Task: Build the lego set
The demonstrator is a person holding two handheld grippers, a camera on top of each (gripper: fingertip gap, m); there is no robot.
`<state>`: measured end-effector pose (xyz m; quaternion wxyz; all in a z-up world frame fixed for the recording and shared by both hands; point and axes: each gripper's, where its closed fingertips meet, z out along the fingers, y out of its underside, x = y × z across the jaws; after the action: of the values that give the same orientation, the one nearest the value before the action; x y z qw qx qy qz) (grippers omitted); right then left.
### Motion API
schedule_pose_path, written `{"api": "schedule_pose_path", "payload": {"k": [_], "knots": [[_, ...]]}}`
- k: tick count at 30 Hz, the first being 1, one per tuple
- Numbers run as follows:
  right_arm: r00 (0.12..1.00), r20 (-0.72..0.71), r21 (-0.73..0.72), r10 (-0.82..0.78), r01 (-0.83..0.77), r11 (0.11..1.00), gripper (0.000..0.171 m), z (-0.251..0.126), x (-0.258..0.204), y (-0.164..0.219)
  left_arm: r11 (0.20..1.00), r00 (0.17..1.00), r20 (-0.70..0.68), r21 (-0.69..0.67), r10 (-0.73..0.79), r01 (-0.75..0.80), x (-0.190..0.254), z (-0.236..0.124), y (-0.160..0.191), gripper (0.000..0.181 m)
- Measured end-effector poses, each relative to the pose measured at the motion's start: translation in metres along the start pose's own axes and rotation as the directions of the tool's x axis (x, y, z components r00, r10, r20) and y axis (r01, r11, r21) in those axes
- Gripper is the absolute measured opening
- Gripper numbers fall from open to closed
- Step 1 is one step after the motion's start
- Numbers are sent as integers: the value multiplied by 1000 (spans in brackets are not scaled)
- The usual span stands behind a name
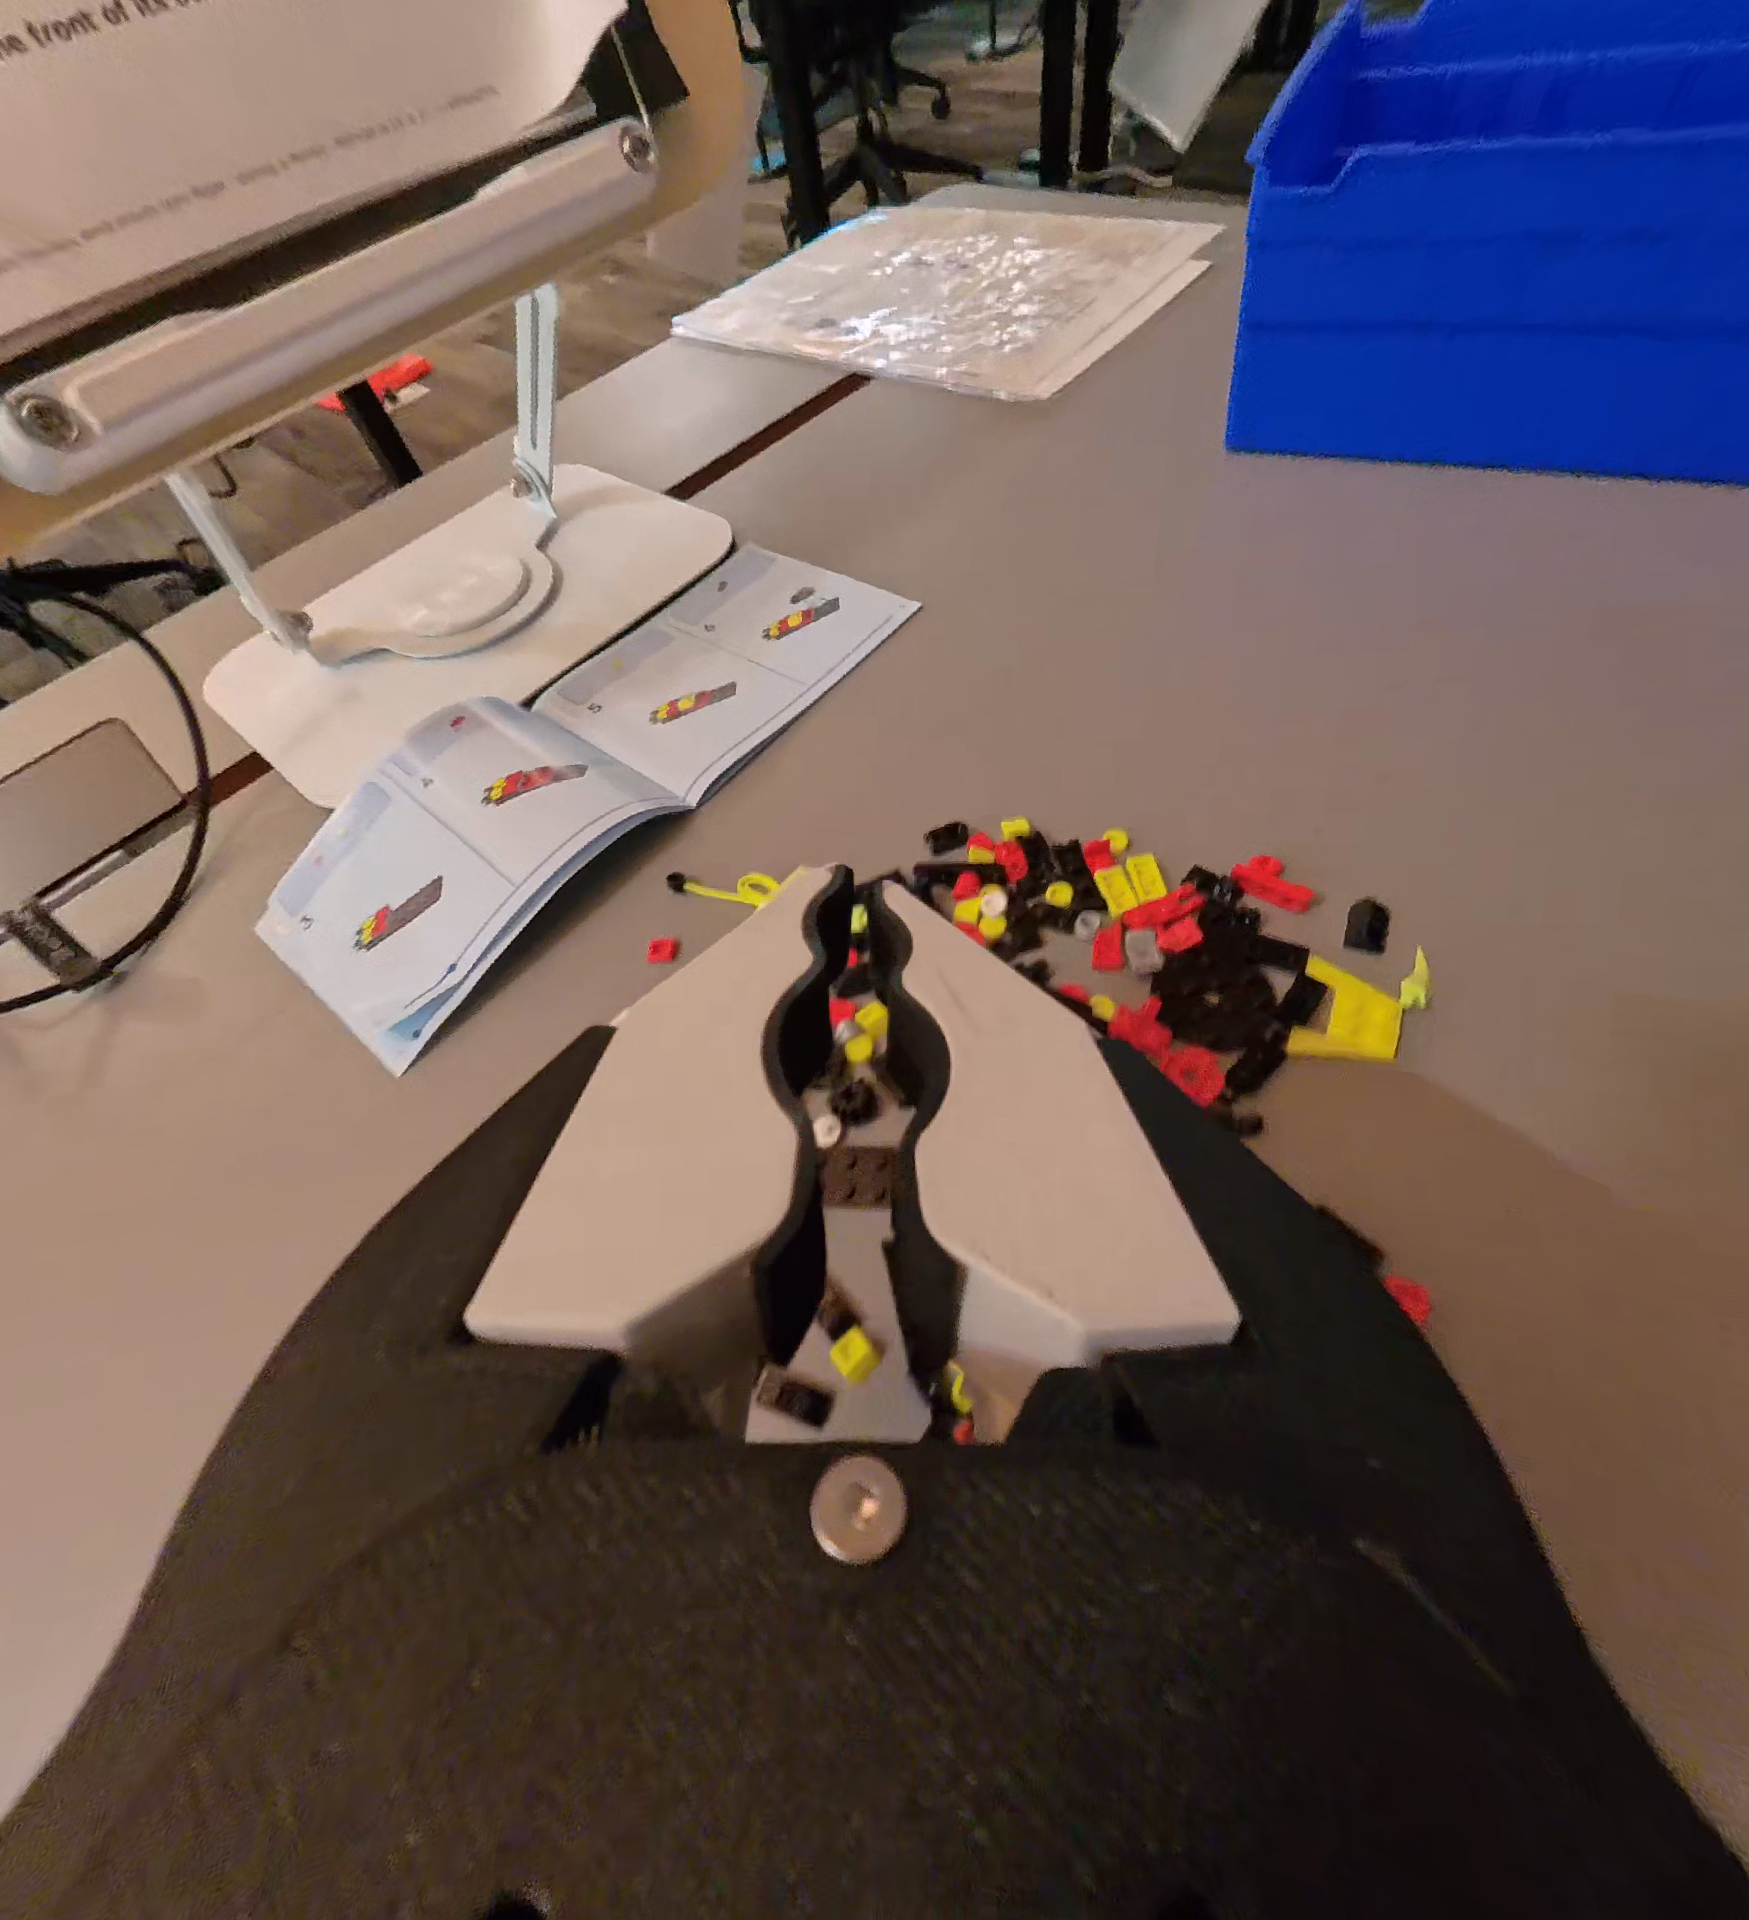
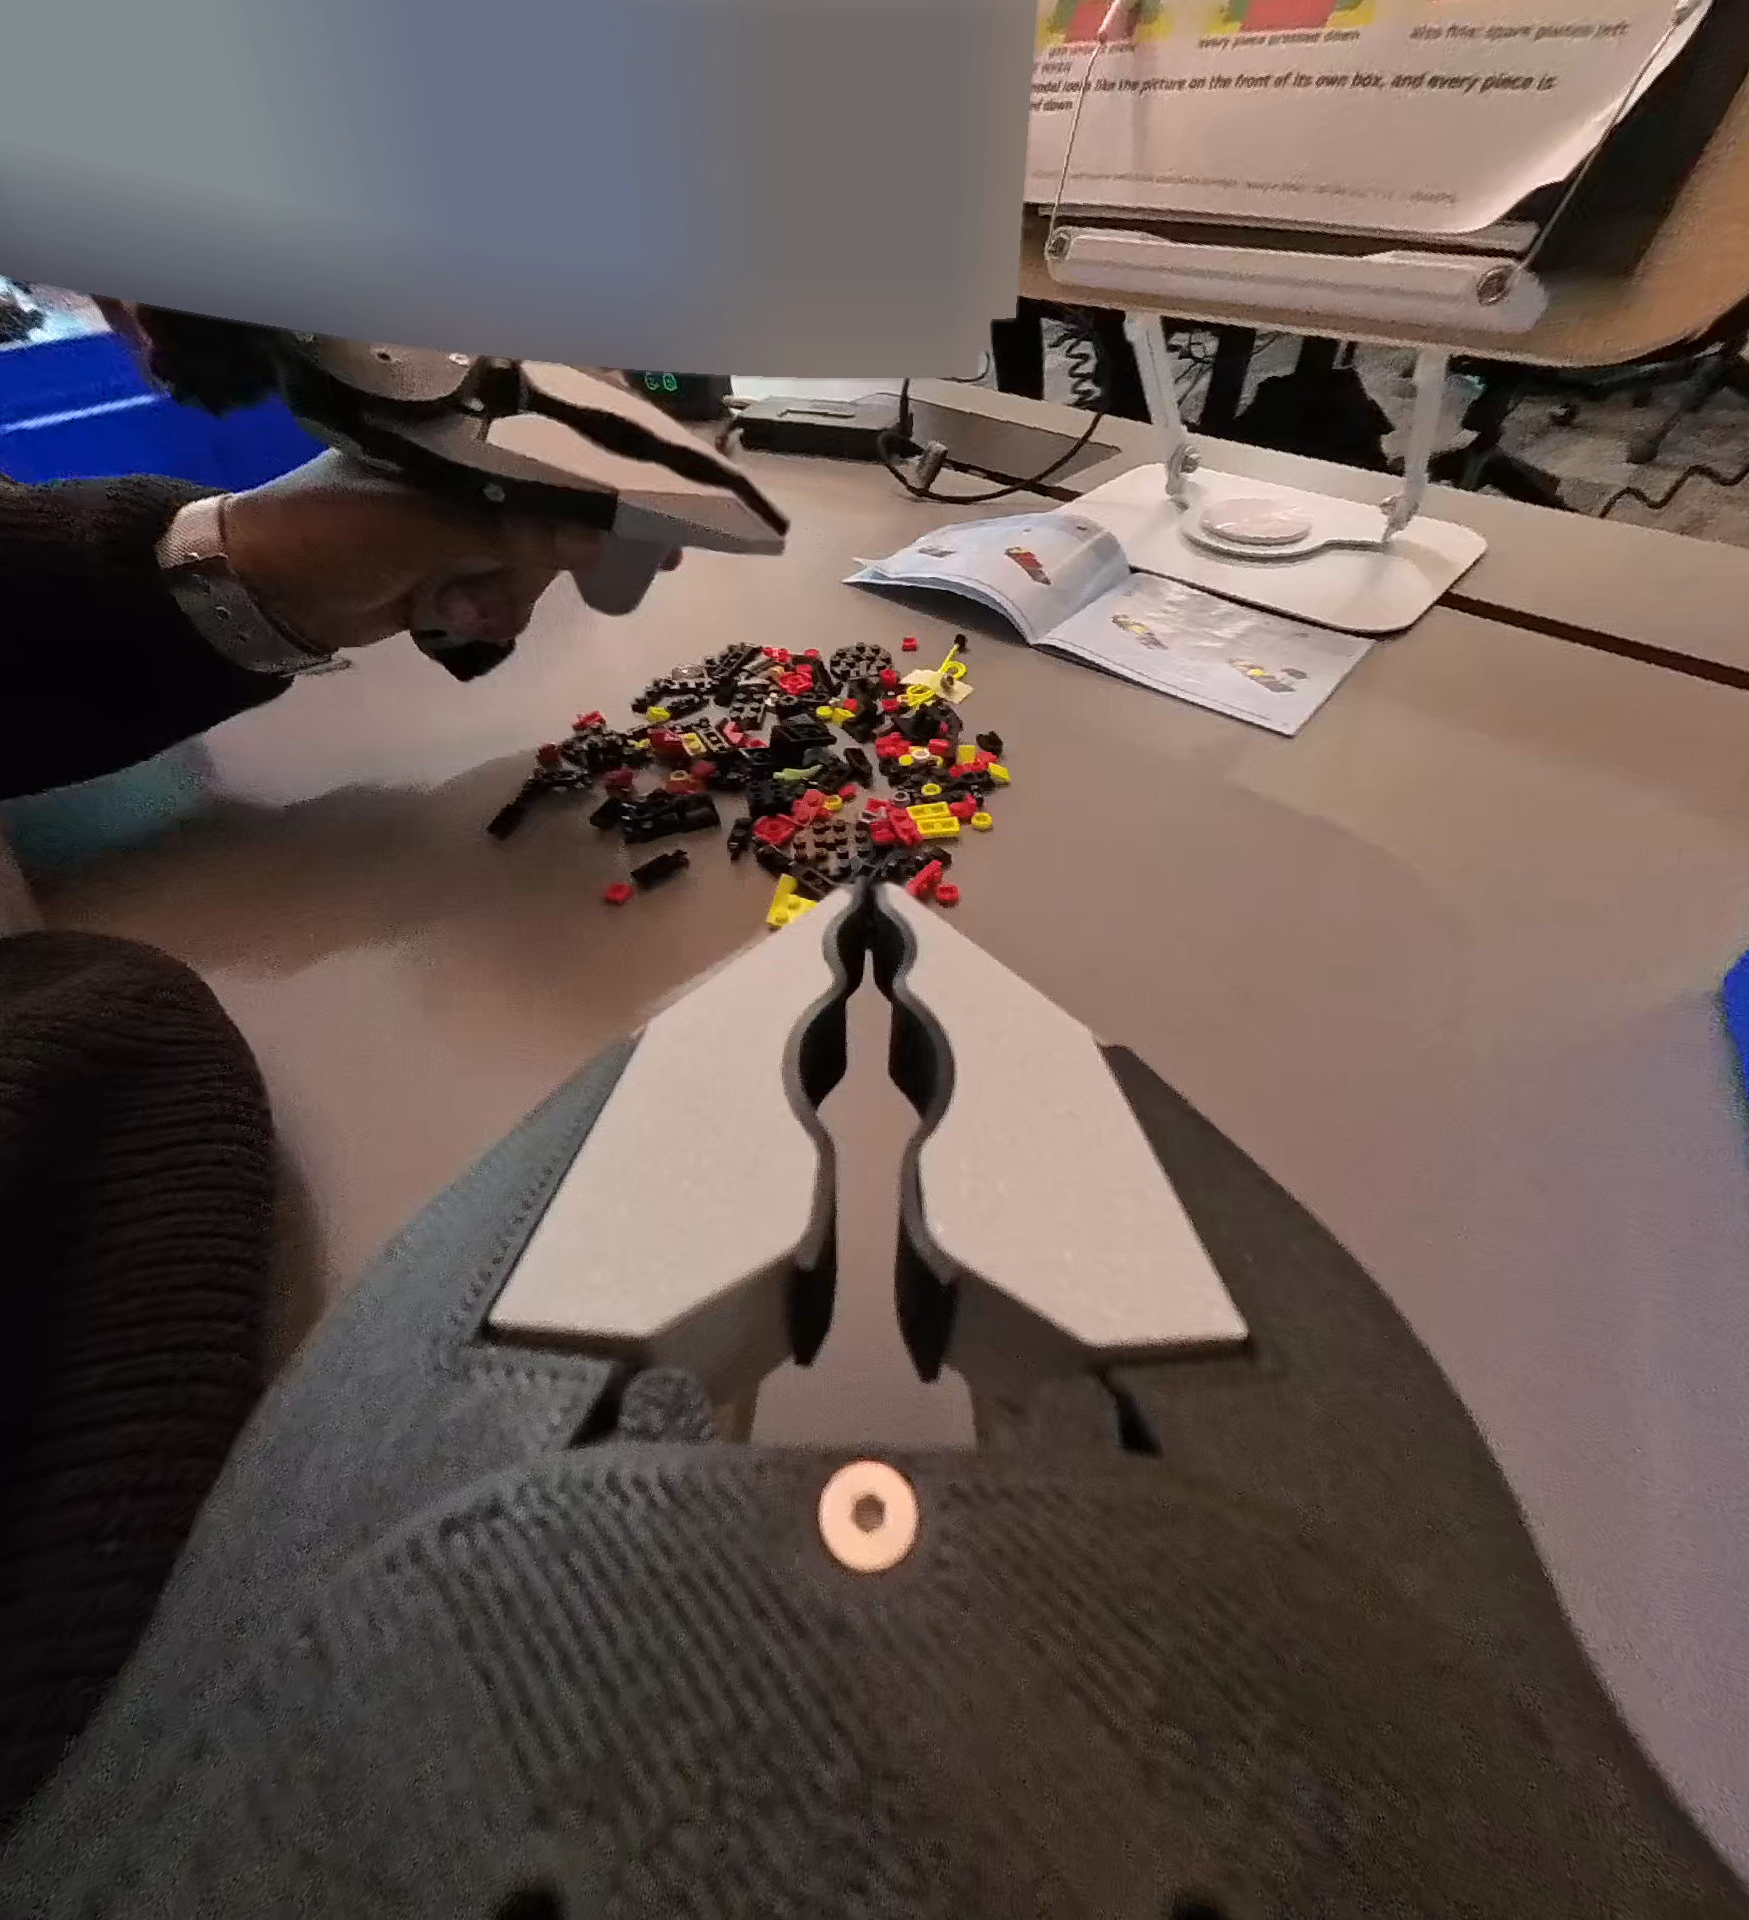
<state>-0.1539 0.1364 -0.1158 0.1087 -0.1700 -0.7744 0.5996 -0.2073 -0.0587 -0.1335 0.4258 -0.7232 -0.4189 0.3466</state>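
A pile of small black, red and yellow lego pieces [image 1: 1140,935] lies loose on the grey table [image 1: 1265,675]; it also shows in the right wrist view [image 2: 797,758]. My left gripper [image 1: 865,883] is shut and hovers over the pile's left side, with pieces showing through the gaps behind its tips. It also shows in the right wrist view [image 2: 735,509], held in a hand above the table with nothing in it. My right gripper [image 2: 870,896] is shut, its tips at the pile's near edge beside a yellow plate [image 2: 787,904]. I see no piece between its pads.
An open instruction booklet [image 1: 558,821] lies left of the pile, in front of a white stand [image 1: 465,603] holding a printed sheet. A blue bin [image 1: 1535,260] stands at the back right, plastic bags on paper [image 1: 953,291] behind. A black cable [image 1: 122,779] loops at left. Across from one pair of fingers to the other is roughly 20 cm.
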Motion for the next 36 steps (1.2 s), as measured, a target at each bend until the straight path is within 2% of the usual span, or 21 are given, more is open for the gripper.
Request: {"api": "schedule_pose_path", "payload": {"k": [2, 3, 5, 6, 8, 11, 12, 13, 16, 20, 28, 36], "knots": [[1000, -2, 8, 30, -30, 1000, 4, 0, 3, 0, 995, 999, -27, -94, 17, -20, -1, -7, 20, 0], [999, -12, 13, 44, -43, 999, 16, 0, 6, 0, 984, 999, -42, -176, 14, -21, -1, -12, 37, 0], [998, -11, -4, 66, -66, 998, 27, 3, 9, 4, 965, 1000, -29, -262, 8, -15, -4, -24, 61, 0], [997, 4, -18, 74, -74, 997, 23, 4, 8, 7, 963, 999, -34, -271, 6, -15, -2, -31, 67, 1], [996, 43, -27, 73, -72, 997, 0, 6, 4, 8, 963, 998, -63, -269, -15, -2, 5, -40, 73, 6], [996, 42, -20, 83, -82, 996, 1, 10, 5, 7, 960, 992, -122, -279, -9, -26, 17, -37, 75, 14], [995, 31, -25, 93, -92, 995, 14, 12, 7, 8, 956, 989, -147, -290, -1, -43, 22, -35, 78, 15], [995, 35, -36, 98, -96, 995, 14, 13, 7, 10, 950, 986, -167, -307, 2, -54, 26, -33, 82, 16], [994, 56, -43, 95, -93, 995, 0, 13, 4, 11, 947, 973, -231, -311, 7, -81, 41, -31, 84, 17], [995, 52, -64, 87, -83, 994, 5, 15, 4, 15, 945, 960, -279, -312, 3, -94, 52, -29, 85, 11], [998, 27, -92, 55, -52, 994, 11, 17, 6, 20, 939, 953, -291, -342, -84, -21, 58, -23, 86, 1], [998, 23, -94, 50, -48, 994, 12, 17, 5, 20, 940, 969, -227, -342, -102, 19, 48, -19, 85, 0]]}}
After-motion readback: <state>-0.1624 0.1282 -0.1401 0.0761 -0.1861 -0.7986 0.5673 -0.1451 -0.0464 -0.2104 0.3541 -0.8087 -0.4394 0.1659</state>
